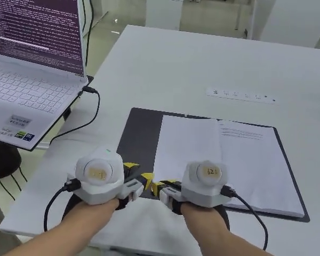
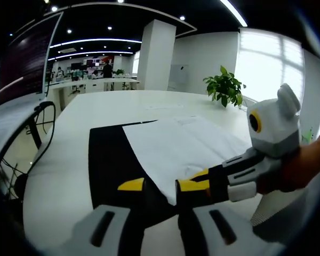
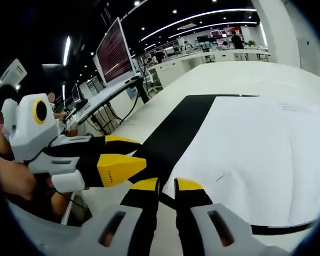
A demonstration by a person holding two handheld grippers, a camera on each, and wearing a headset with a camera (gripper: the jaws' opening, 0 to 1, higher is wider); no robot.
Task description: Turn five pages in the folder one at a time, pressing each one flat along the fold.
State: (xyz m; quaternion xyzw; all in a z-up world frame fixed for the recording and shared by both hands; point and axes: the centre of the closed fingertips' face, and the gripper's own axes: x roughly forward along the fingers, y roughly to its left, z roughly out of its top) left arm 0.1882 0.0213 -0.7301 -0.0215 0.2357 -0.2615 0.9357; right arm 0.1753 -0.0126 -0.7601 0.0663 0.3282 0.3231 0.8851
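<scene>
A black folder (image 1: 136,138) lies open on the white table, with white pages (image 1: 186,149) spread over it. One page lies left of the fold, and its near corner reaches my right gripper (image 1: 161,188). In the right gripper view the right gripper (image 3: 167,185) has its yellow-tipped jaws almost together at that page corner (image 3: 202,160). Just to its left, my left gripper (image 1: 140,175) stands open over the folder's black inside cover (image 2: 109,160). In its own view the left gripper (image 2: 162,185) has nothing between its jaws, and the right gripper (image 2: 197,178) comes in from the right.
An open laptop (image 1: 32,80) stands at the far left with a black cable (image 1: 90,114) running from it toward the folder. A white power strip (image 1: 240,96) lies beyond the folder. The table's near edge (image 1: 149,242) is just under my hands.
</scene>
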